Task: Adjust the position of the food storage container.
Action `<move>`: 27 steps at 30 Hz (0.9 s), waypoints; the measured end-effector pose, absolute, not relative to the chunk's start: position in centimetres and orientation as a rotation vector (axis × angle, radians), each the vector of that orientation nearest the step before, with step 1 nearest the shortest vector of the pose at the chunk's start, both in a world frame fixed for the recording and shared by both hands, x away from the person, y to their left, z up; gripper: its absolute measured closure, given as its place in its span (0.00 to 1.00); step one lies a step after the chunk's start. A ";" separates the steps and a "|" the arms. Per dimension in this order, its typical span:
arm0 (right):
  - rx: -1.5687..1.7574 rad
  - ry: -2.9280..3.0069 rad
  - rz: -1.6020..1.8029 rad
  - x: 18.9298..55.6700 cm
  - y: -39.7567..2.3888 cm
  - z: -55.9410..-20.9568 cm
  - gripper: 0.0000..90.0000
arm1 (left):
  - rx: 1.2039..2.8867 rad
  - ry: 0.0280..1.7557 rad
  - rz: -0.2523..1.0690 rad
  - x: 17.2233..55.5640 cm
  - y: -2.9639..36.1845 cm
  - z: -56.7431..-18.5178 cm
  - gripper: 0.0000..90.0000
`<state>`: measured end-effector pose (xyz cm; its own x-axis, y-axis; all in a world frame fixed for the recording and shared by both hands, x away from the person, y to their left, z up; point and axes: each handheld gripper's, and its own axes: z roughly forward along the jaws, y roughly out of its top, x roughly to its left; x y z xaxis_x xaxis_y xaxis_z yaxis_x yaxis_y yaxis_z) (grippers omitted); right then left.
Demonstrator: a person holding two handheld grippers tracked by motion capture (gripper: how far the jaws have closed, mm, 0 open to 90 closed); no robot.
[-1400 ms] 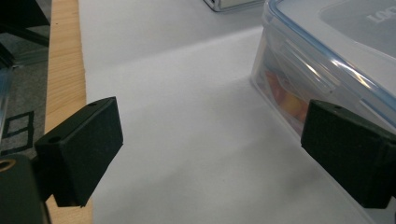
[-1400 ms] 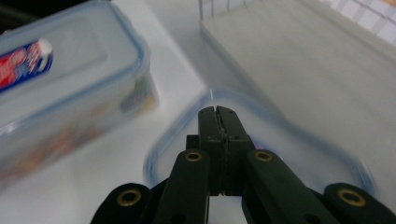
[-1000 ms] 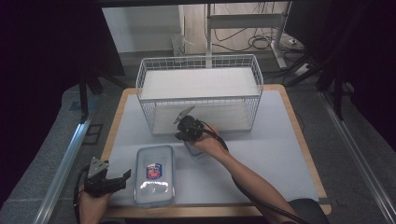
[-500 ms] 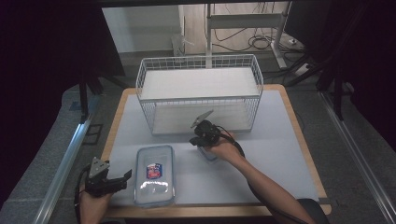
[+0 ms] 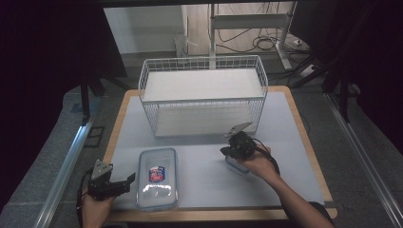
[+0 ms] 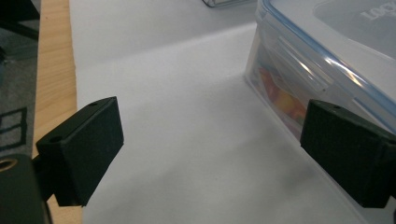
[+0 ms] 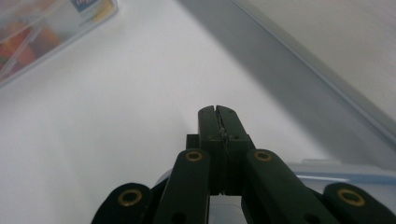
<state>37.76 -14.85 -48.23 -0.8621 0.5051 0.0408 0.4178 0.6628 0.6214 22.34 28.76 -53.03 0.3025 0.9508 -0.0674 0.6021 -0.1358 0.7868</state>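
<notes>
**Surroundings of the work surface, high view**

I see a light wooden table covered by a pale grey mat. A white wire basket stands upright on the mat's far half. Beyond the table, black cables lie on the floor. A silver metal rail runs beside the table's left edge.

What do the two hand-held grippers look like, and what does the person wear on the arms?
Both are black. The left hand-held gripper carries a grey three-cornered plate and has blocky rectangular pads. The right hand-held gripper also bears a grey plate, shows brass-coloured rivets on its linkage, and trails a black cable. The forearms are bare; no sleeves are visible.
</notes>
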 end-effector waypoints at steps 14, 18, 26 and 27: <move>0.933 2.631 0.909 34.5 -23.7 -48.1 1.00 | 1.811 1.408 0.522 22.0 28.7 -52.5 0.14; 0.914 2.613 0.958 34.1 -23.8 -47.9 1.00 | 1.840 1.386 0.494 21.3 28.5 -52.2 0.26; 0.842 2.605 1.097 32.2 -23.0 -47.7 0.99 | 1.863 1.332 0.330 20.4 27.3 -52.5 0.88; 0.842 2.605 1.097 32.2 -23.0 -47.7 0.99 | 1.866 1.328 0.324 20.6 27.0 -52.5 0.88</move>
